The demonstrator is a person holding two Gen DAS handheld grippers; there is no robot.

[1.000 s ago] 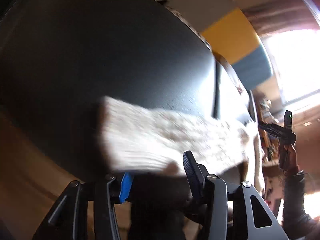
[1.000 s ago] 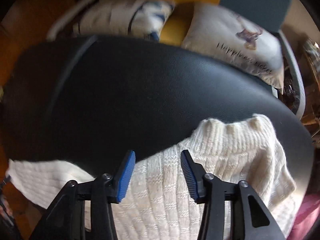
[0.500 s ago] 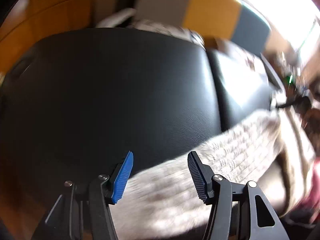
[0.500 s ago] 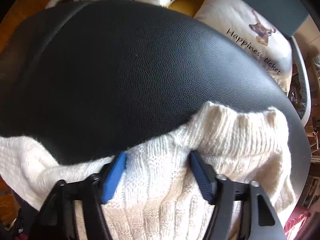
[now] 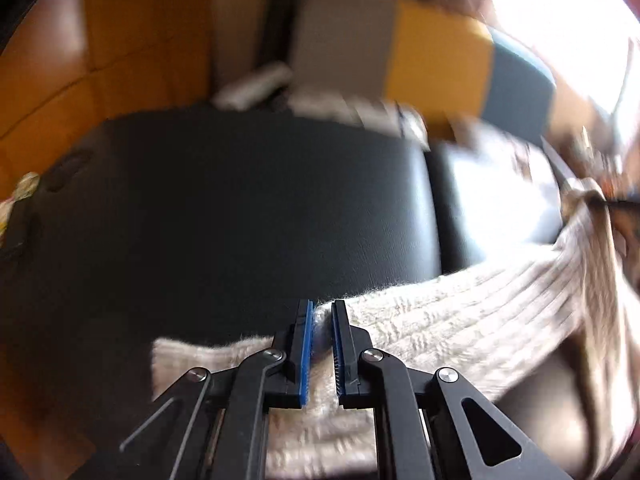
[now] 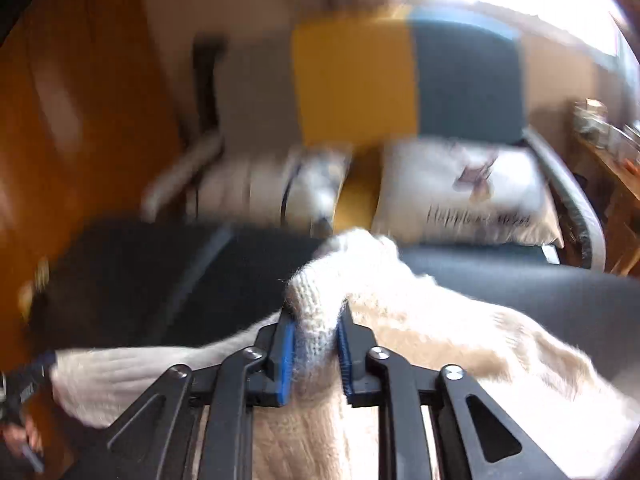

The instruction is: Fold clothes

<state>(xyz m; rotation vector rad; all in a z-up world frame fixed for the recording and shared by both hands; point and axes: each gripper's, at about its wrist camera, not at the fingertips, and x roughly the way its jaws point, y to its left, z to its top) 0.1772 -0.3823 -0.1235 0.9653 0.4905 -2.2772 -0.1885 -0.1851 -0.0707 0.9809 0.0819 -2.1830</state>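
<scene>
A cream knitted sweater [image 5: 440,320] lies across a black leather seat [image 5: 240,220]. In the left wrist view my left gripper [image 5: 320,312] has its blue pads closing on the sweater's edge, with knit pinched between them. In the right wrist view my right gripper [image 6: 316,320] has its jaws closing on a bunched fold of the same sweater [image 6: 460,344], lifted clear of the black seat [image 6: 160,280]. The rest of the garment hangs below both grippers. At the far right of the left wrist view the other gripper's tip [image 5: 616,200] shows against the sweater.
Behind the seat stands a chair with a grey, yellow and blue back [image 6: 360,88]. White printed cushions [image 6: 468,196] lie on it. Wooden panelling [image 6: 80,120] fills the left. A bright window [image 5: 568,20] glares at the upper right.
Both grippers went from wide open over the sweater to closed on its knit. Each has lifted and tilted up, so the chair and cushions behind now fill more of the views.
</scene>
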